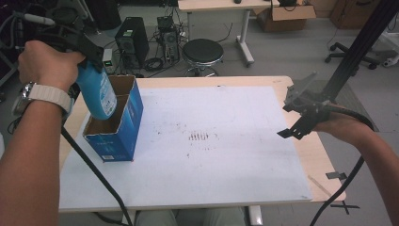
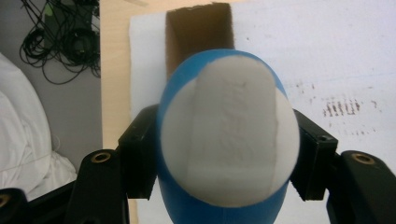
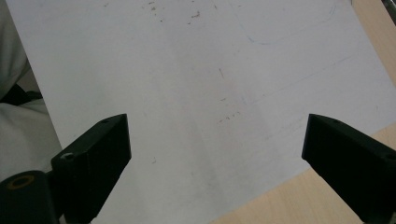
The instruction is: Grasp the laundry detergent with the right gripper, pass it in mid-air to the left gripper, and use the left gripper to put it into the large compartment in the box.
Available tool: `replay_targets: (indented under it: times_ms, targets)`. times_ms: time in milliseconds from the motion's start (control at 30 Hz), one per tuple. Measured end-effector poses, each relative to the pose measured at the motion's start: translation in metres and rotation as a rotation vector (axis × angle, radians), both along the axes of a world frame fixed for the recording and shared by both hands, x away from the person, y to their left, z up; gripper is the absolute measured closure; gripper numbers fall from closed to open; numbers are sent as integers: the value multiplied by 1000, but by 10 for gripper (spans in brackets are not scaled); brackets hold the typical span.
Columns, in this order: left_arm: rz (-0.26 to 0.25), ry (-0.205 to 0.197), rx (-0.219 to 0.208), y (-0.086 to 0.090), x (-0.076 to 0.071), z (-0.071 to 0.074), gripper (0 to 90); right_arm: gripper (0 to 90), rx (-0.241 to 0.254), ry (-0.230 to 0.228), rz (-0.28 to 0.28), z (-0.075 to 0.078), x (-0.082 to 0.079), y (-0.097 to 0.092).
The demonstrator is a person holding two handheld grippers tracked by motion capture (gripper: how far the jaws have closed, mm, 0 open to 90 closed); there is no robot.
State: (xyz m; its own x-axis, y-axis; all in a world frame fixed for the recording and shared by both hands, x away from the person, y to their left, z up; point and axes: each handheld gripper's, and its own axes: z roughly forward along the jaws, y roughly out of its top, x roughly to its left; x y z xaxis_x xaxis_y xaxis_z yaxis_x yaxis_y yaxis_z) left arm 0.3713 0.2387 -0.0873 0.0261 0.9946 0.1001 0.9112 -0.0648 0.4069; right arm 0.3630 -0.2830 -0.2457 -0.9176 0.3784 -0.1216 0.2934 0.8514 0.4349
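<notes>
A: So, where is the blue bottle (image 1: 97,94)?

B: At the upper left of the high view, over the open blue box (image 1: 123,123). The left gripper (image 1: 87,49) clamps it.

A: And the left gripper view?

B: It shows the bottle's white bottom (image 2: 229,140) pressed between both pads, the brown inside of the box above it.

A: The right gripper (image 3: 215,154)?

B: Its jaws stand wide apart, nothing between, over the white sheet (image 3: 196,79).

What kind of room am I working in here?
Likely a lab or office workshop: a black desktop computer tower with tangled cables sits on the grey floor, a round black stool stands behind the wooden table, and an open brown cardboard box lies farther back.
</notes>
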Motion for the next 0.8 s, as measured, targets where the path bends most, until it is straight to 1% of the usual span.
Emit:
replay_targets:
  times_ms: [33, 133, 167, 200, 233, 267, 300, 333, 400, 433, 467, 600, 633, 667, 800]
  targets:
    - [0, 0, 0, 0, 0, 0, 381, 77, 0, 0, 0, 0, 0, 0]
    - [4, -1, 11, 4, 2, -6, 381, 76, 0, -2, -11, 1, 1, -4]
    - [11, -3, 12, 7, 4, -12, 381, 76, 0, -2, -11, 1, 1, -4]
    - [11, -3, 12, 7, 4, -12, 381, 76, 0, -2, -11, 1, 1, -4]
    - [10, -4, 13, 8, 5, -15, 381, 76, -1, -3, -11, 2, 1, -4]
    - [11, -1, 8, 10, 6, -22, 381, 76, -1, -4, -11, 2, 1, -4]
    - [11, -1, 8, 10, 6, -22, 381, 76, -1, -4, -11, 2, 1, -4]
    - [8, -1, 5, 12, 8, -30, 381, 76, -2, -2, -13, 1, 0, -4]
    - [7, -8, 7, 13, 9, -37, 381, 76, -5, 0, -15, 0, 0, -5]
    - [7, -8, 7, 13, 9, -37, 381, 76, -5, 1, -16, 0, 0, -5]
    - [2, -11, 10, 15, 11, -44, 381, 77, -6, 3, -17, -1, 0, -6]
    - [-1, -7, 2, 17, 15, -60, 381, 76, -6, 7, -21, -3, 0, -7]
    - [-1, -7, 2, 17, 15, -60, 381, 76, -6, 7, -21, -3, 0, -7]
    - [0, -8, -4, 17, 16, -68, 381, 75, -7, 11, -25, -5, 1, -7]
    - [-5, -6, 5, 17, 19, -84, 381, 75, -9, 14, -24, -6, 1, -6]
